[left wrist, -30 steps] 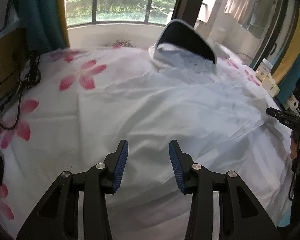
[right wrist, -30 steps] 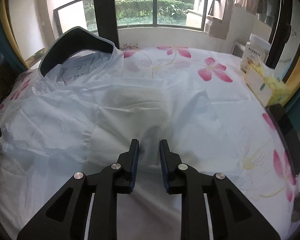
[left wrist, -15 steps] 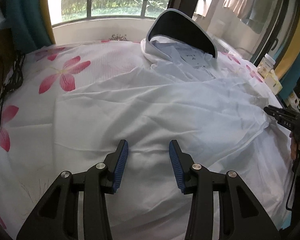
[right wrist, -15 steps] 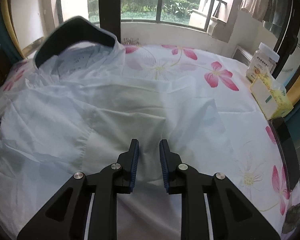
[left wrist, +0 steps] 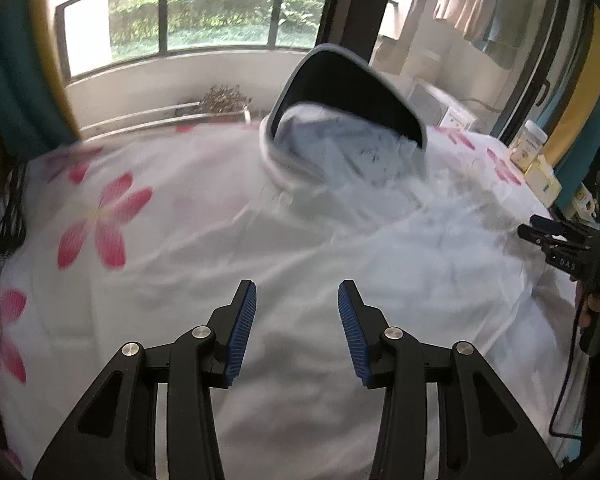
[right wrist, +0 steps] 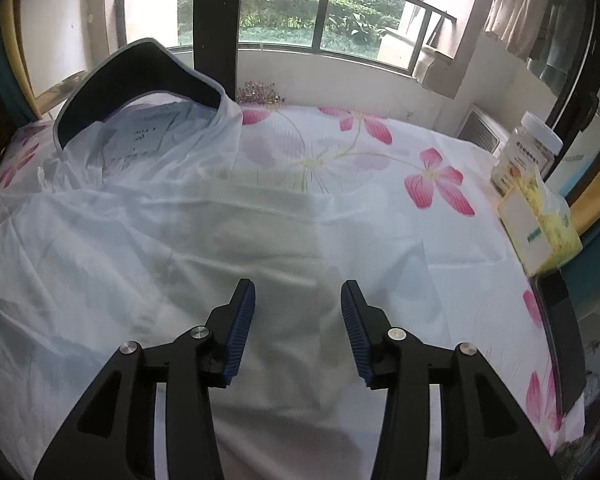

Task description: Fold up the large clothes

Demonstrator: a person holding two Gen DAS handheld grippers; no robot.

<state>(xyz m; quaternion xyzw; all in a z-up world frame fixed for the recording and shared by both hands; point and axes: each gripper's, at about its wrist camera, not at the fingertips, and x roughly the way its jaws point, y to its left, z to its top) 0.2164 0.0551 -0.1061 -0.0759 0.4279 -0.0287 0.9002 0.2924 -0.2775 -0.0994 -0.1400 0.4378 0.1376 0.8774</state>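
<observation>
A large thin white hooded garment (left wrist: 380, 264) lies spread on a flowered bed sheet (left wrist: 100, 216). Its dark-lined hood (left wrist: 348, 92) stands up at the far end. In the right wrist view the garment (right wrist: 140, 248) fills the left and middle, with the hood (right wrist: 140, 72) at the back left. My left gripper (left wrist: 297, 296) is open and empty above the garment's near part. My right gripper (right wrist: 298, 294) is open and empty above the garment's right side. The right gripper (left wrist: 556, 240) also shows at the right edge of the left wrist view.
A tissue box (right wrist: 540, 228) and a plastic jar (right wrist: 528, 156) stand at the bed's right side. A dark flat object (right wrist: 560, 336) lies along the right edge. Cables (left wrist: 4, 216) hang at the left. A window with a railing (right wrist: 320, 20) is behind.
My right gripper has opened; its jaws were nearly shut before. The left wrist view has swung and shows the hood nearer and more central. The left gripper stays open.
</observation>
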